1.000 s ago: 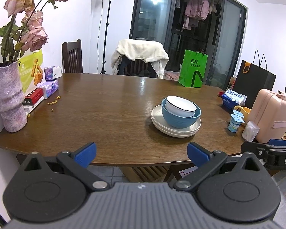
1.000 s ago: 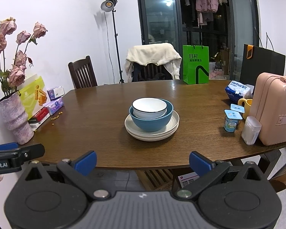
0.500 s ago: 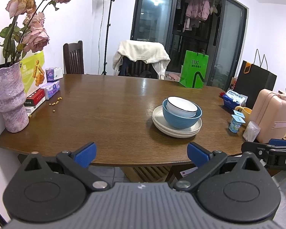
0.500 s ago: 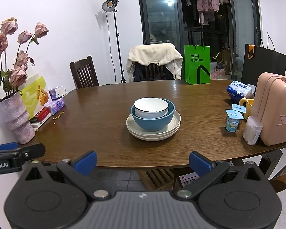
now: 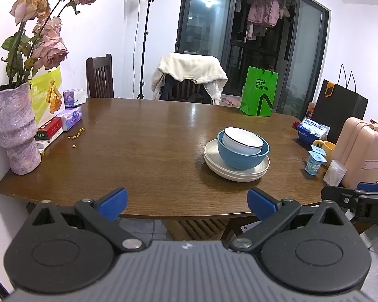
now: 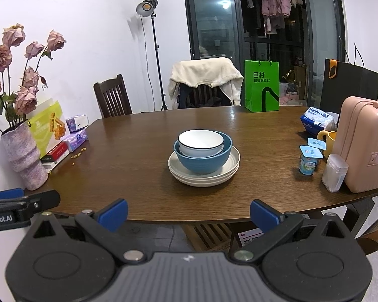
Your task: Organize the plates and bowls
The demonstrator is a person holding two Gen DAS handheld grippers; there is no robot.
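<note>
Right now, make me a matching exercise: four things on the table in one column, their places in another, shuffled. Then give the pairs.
Things:
1. white bowl
2. blue bowl
3. plates
4. vase

Places:
A. bottom of the stack, on the table
B. at the table's left edge, holding flowers
C. nested inside another bowl
D. sitting on the plates

Pairs: 1-C, 2-D, 3-A, 4-B
</note>
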